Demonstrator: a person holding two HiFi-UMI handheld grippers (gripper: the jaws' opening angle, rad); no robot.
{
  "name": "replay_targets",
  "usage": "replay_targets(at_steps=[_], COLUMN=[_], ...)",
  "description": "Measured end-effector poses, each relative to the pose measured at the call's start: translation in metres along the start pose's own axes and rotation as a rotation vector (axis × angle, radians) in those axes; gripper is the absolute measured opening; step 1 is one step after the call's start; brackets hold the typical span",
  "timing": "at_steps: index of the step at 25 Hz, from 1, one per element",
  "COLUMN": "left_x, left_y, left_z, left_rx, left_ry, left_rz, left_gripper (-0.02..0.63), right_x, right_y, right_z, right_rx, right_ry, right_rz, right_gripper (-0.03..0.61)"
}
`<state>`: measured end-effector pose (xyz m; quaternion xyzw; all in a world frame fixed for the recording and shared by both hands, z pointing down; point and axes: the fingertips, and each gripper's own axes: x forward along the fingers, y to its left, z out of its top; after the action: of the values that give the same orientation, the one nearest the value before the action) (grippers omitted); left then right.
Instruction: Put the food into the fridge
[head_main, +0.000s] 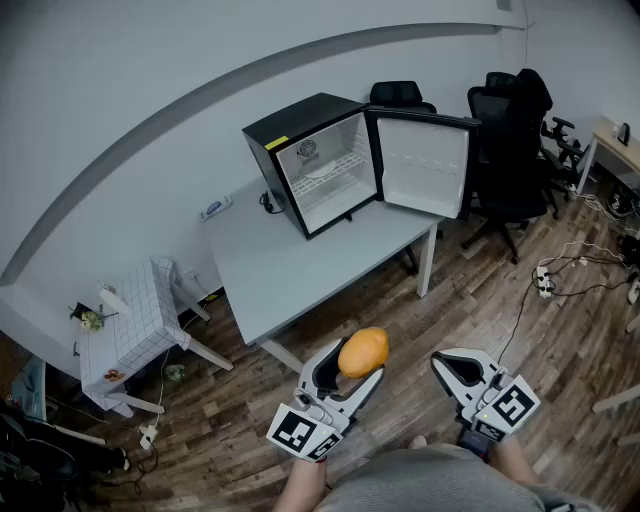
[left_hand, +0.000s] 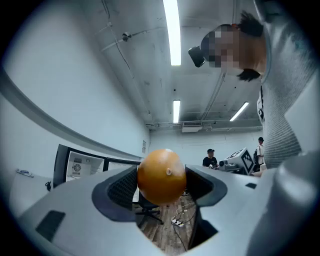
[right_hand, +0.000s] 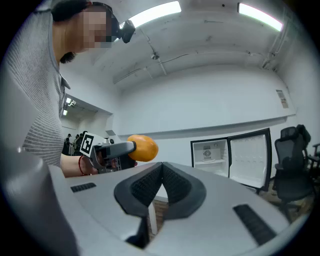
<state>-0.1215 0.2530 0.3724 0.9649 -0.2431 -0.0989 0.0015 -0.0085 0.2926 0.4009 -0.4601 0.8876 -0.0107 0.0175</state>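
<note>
An orange fruit (head_main: 363, 352) sits between the jaws of my left gripper (head_main: 345, 371), which is shut on it and held over the wooden floor in front of the table. The left gripper view shows the same orange (left_hand: 161, 176) pressed between both pads. My right gripper (head_main: 455, 372) is beside it to the right, shut and empty, its pads touching (right_hand: 161, 186). From the right gripper view the orange (right_hand: 141, 148) shows in the left gripper's tip. The black mini fridge (head_main: 312, 160) stands on the white table (head_main: 290, 265) with its door (head_main: 422, 165) swung open and its white interior bare.
Black office chairs (head_main: 512, 150) stand right of the fridge. A small tiled side table (head_main: 130, 330) is at the left. Cables and a power strip (head_main: 545, 282) lie on the floor at the right. People stand in the far background (left_hand: 210, 157).
</note>
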Motion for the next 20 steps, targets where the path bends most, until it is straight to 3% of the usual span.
replay_targets(at_steps=[20], left_x=[0.0002], left_y=[-0.0034], left_z=[0.0005], left_rx=[0.001], left_ry=[0.010], left_rz=[-0.006], left_gripper=[0.310], right_x=[-0.0022], right_y=[0.0036], right_z=[-0.0006], right_rx=[0.036], right_ry=[-0.013], right_rz=[0.029], right_gripper=[0.014])
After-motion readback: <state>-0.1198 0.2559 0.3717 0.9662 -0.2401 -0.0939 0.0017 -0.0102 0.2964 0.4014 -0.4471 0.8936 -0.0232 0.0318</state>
